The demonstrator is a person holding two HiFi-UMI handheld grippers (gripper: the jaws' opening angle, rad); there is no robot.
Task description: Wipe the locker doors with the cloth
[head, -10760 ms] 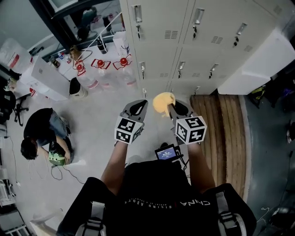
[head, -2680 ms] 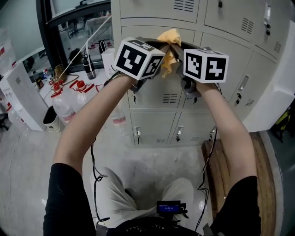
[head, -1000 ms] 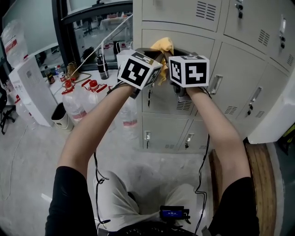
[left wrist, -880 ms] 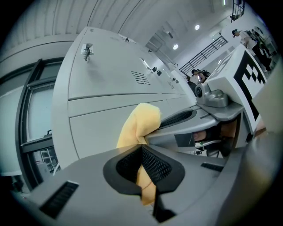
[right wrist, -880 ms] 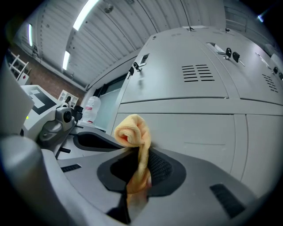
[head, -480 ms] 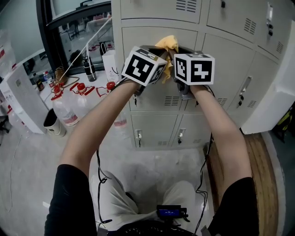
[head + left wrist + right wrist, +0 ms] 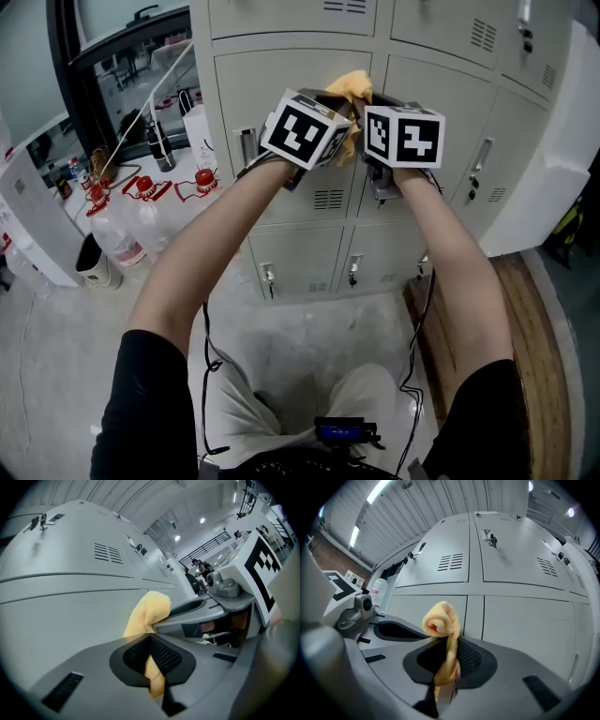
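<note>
A yellow cloth (image 7: 354, 89) is bunched between my two grippers, held up against a pale grey locker door (image 7: 281, 84) near the seam with the door to its right. The left gripper (image 7: 339, 101) is shut on the cloth (image 7: 149, 613), which pokes out past its jaws toward the door (image 7: 70, 616). From the other side the right gripper (image 7: 371, 103) is shut on the same cloth (image 7: 442, 620), whose rolled end stands above its jaws. In the gripper views the left gripper (image 7: 151, 641) and right gripper (image 7: 447, 656) sit side by side, close together.
More locker doors with handles and vents (image 7: 441, 103) run right and below. Water bottles with red caps (image 7: 117, 239) and a white bin (image 7: 94, 262) stand at the left. A white cabinet (image 7: 553, 178) and a wooden platform (image 7: 534, 356) lie to the right. Cables hang from the grippers.
Both grippers, with the cloth pinched between them, have slid to the right along the locker door, closer to the seam with the neighbouring door. Both stay shut.
</note>
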